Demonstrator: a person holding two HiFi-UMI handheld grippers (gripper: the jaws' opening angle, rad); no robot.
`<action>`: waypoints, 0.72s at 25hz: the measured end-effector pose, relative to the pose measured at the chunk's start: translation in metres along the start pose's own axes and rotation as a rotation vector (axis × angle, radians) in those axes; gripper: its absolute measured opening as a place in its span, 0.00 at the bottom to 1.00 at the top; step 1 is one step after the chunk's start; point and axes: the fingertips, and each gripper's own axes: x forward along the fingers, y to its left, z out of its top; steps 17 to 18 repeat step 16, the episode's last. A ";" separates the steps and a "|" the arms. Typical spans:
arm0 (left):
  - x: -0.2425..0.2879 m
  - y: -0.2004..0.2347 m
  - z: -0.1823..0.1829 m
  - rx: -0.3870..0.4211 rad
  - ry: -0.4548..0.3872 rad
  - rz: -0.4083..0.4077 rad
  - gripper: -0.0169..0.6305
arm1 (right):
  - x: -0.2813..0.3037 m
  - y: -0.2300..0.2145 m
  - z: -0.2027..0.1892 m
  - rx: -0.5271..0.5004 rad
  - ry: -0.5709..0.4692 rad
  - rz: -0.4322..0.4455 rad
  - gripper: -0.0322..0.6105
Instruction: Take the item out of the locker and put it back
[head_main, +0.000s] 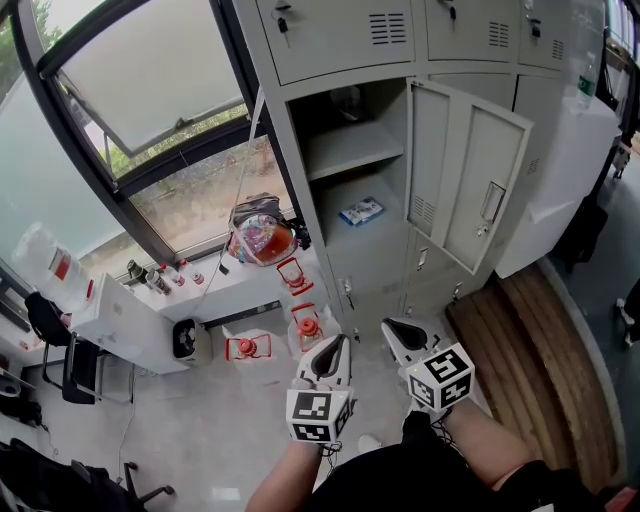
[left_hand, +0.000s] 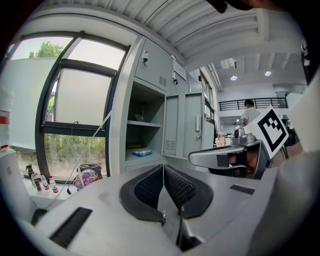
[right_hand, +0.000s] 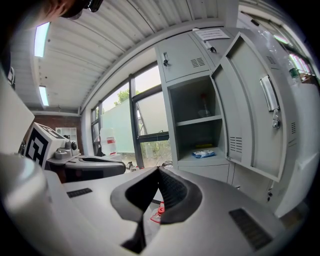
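The grey locker (head_main: 300, 150) stands in front of me with its door (head_main: 468, 185) swung open to the right. On its lower shelf lies a small blue and white packet (head_main: 361, 211), which also shows as the packet (left_hand: 142, 152) in the left gripper view and the packet (right_hand: 204, 154) in the right gripper view. The upper shelf (head_main: 352, 148) looks bare. My left gripper (head_main: 337, 345) and right gripper (head_main: 396, 331) hang low, side by side, well short of the locker. The left gripper (left_hand: 163, 167) is shut with nothing in it, and so is the right gripper (right_hand: 159, 171).
A colourful bag (head_main: 262, 238) sits on the window sill left of the locker. Red-topped bottles in red racks (head_main: 303, 325) stand below it, near a white cabinet (head_main: 120, 320). Wooden flooring (head_main: 545, 350) runs at the right. A person (left_hand: 247, 112) stands far off.
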 end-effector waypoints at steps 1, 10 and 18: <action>0.000 -0.001 0.000 -0.001 0.001 0.000 0.06 | 0.000 0.000 0.000 0.001 0.000 0.000 0.13; -0.004 -0.001 -0.001 -0.017 0.002 0.005 0.06 | 0.000 0.003 -0.001 -0.001 0.003 0.004 0.13; -0.005 -0.004 -0.001 -0.013 0.000 0.003 0.06 | -0.001 0.004 -0.001 -0.005 0.002 0.006 0.13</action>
